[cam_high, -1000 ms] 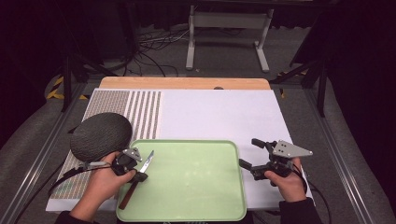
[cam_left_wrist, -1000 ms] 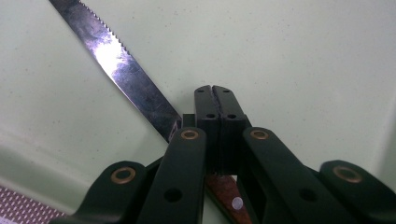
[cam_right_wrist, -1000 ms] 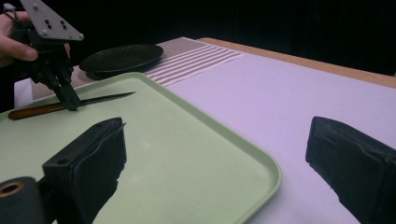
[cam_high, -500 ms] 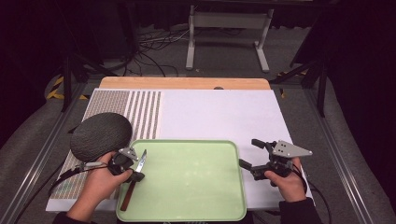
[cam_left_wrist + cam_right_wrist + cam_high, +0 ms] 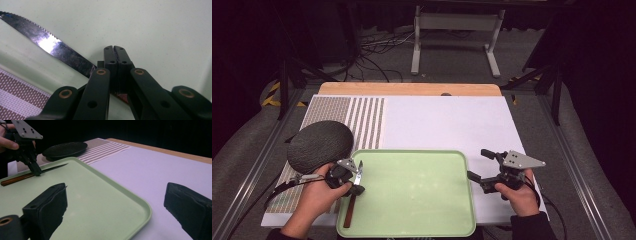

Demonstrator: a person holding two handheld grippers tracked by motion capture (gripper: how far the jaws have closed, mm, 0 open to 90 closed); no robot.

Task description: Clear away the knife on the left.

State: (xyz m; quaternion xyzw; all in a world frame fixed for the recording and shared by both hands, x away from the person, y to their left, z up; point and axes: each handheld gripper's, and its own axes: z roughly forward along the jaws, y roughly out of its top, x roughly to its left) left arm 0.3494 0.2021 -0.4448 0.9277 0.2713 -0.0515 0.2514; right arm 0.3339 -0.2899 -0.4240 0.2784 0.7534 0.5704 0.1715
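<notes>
The left gripper [image 5: 357, 181] is clamping its jaws tight on a serrated knife [image 5: 50, 46] where the blade meets the brown wooden handle [image 5: 350, 212]. In the left gripper view the two black jaws are standing pressed together with the knife pinched between them. The knife is lying along the left edge of a pale green tray [image 5: 412, 195], its blade pointing away from the person and its handle pointing back toward them. The right gripper [image 5: 477, 167] is hovering just off the tray's right edge above the white mat [image 5: 447, 120] on the desk, its jaws spread wide and holding nothing. A dark round plate [image 5: 319, 145] is sitting on the striped mat [image 5: 362, 112] just beyond the left hand [image 5: 314, 202].
</notes>
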